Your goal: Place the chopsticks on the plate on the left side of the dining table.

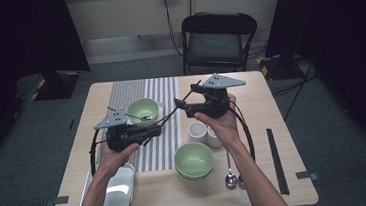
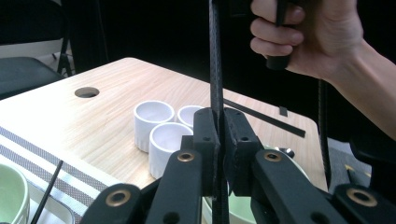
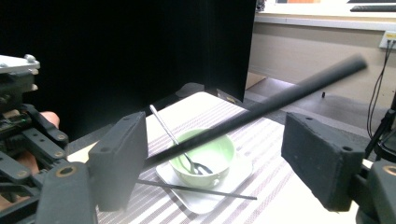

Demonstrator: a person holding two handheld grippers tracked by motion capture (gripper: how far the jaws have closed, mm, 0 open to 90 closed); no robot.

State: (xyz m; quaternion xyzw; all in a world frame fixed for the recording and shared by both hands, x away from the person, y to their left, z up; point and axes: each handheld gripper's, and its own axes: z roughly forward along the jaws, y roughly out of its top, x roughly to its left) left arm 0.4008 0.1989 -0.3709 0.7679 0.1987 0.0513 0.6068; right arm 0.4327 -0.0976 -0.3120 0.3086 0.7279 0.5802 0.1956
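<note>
One chopstick (image 1: 169, 115) in hand: left gripper (image 1: 157, 131) jaws clamped on it, right gripper (image 1: 178, 105) jaws wide around its far end. Its mate (image 3: 196, 189) already lies beside the far bowl (image 1: 142, 110); placing remains.

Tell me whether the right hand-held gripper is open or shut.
Open. The right hand-held gripper has its jaws standing wide apart, and the chopstick crosses the gap between them without being pinched.
</note>
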